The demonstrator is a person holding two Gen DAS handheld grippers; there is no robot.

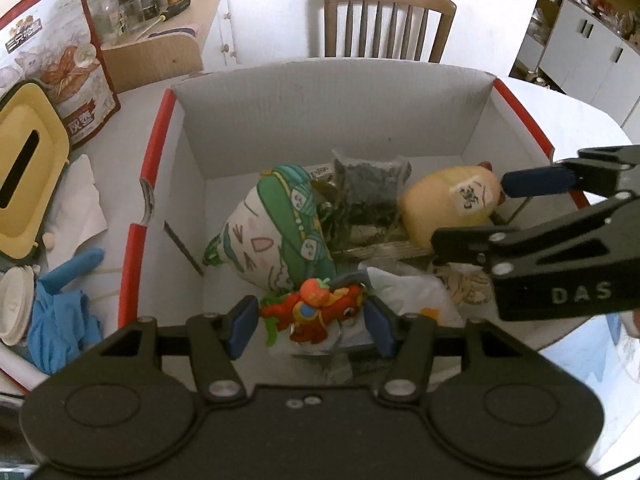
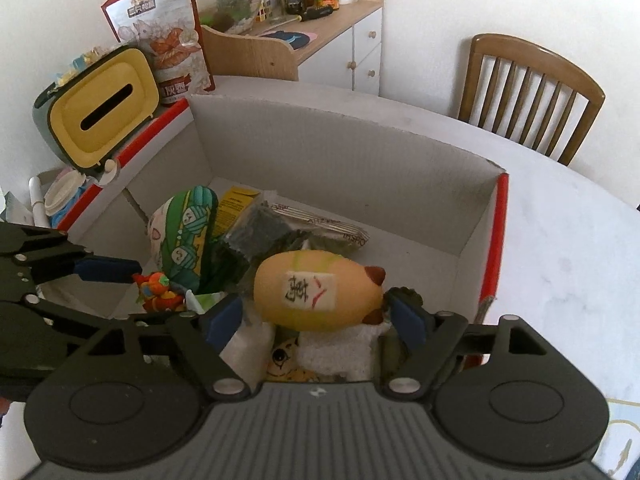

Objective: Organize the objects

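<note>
A white cardboard box with red rims (image 1: 152,152) (image 2: 502,232) holds several toys and packets. My left gripper (image 1: 311,326) reaches into its near side. Its blue pads (image 1: 242,328) touch both ends of a small red and orange toy (image 1: 316,308) (image 2: 158,292), so it is shut on that toy. My right gripper (image 2: 316,320) (image 1: 486,212) straddles a yellow egg-shaped plush with a written label (image 2: 316,292) (image 1: 448,208). A gap shows beside its left pad (image 2: 222,320), so its jaws stand open around the plush, which rests on other items. A green and white plush (image 1: 276,224) lies further back.
Dark snack packets (image 1: 368,184) and a white bag (image 1: 404,292) also lie in the box. Left of it stand a yellow tissue box (image 1: 28,168), a snack bag (image 1: 56,60), a blue cloth (image 1: 60,312) and paper. A wooden chair (image 1: 388,20) stands behind the table.
</note>
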